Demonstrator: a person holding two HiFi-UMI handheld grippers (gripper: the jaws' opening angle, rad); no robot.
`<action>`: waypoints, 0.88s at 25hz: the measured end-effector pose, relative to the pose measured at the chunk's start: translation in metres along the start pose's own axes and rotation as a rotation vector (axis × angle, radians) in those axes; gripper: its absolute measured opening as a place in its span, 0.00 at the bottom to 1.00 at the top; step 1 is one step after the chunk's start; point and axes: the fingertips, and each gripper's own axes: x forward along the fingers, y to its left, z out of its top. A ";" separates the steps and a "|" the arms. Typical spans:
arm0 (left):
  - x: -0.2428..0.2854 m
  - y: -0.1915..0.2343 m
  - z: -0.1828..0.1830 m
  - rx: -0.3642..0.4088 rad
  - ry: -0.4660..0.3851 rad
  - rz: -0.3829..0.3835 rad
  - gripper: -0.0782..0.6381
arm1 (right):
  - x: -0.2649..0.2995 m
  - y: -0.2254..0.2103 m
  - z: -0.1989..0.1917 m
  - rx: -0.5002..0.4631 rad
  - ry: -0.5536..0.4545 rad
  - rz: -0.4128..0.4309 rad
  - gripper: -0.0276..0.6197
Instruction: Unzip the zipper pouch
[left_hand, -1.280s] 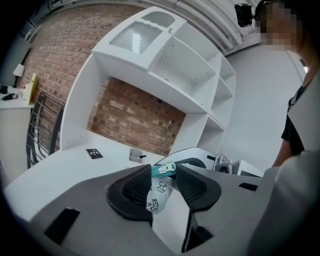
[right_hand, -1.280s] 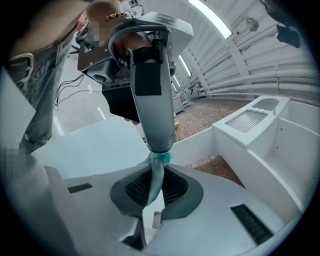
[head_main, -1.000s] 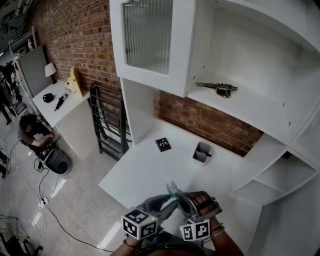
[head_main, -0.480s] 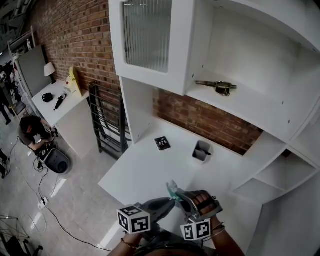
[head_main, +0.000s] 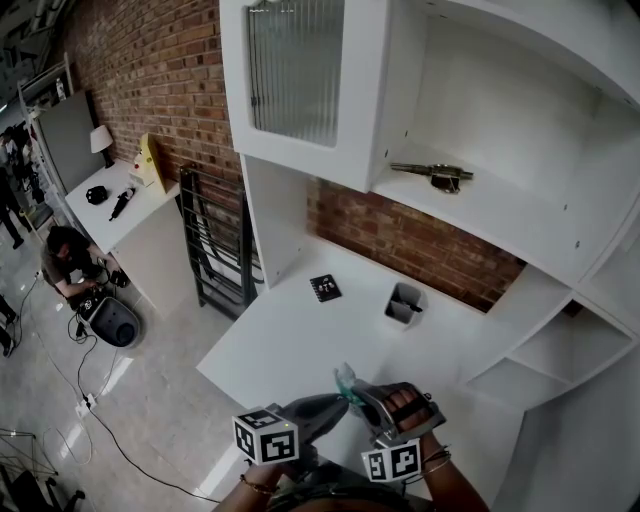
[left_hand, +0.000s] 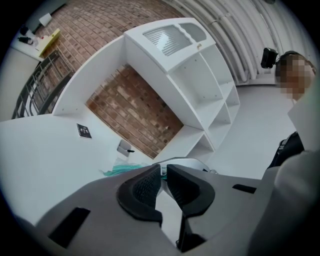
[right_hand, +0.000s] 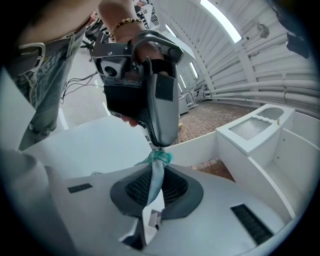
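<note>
The teal zipper pouch (head_main: 345, 381) hangs over the white desk's near edge between my two grippers. My right gripper (right_hand: 154, 176) is shut on its fabric (right_hand: 156, 172), which runs up between the ribbed pads to a bunched top. My left gripper (left_hand: 163, 172) comes in from the left and meets that top, and its jaws have just been closing. A small pale zipper pull (left_hand: 162, 170) sits pinched at their tips, with teal fabric (left_hand: 121, 170) showing beyond. In the head view the left gripper (head_main: 343, 401) and right gripper (head_main: 362, 396) touch tip to tip.
On the white desk (head_main: 290, 340) a grey cup (head_main: 405, 303) and a black card (head_main: 326, 288) lie farther back. A tool (head_main: 435, 176) rests on the shelf above. A black rack (head_main: 215, 250) stands left of the desk, and a person (head_main: 65, 262) crouches far left.
The left gripper has rolled, its marker cube swinging left and slightly up, and its jaws have closed at the pouch's top. The right gripper and pouch stayed put.
</note>
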 end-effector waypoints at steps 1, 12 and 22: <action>0.000 0.001 0.000 0.003 0.002 0.007 0.16 | 0.000 0.000 0.000 -0.004 0.000 0.001 0.06; 0.002 -0.002 0.000 -0.051 0.005 -0.036 0.11 | -0.004 0.006 0.002 0.263 -0.075 0.131 0.06; 0.001 -0.007 0.000 0.044 0.075 -0.052 0.11 | -0.010 0.015 0.011 0.524 -0.196 0.320 0.13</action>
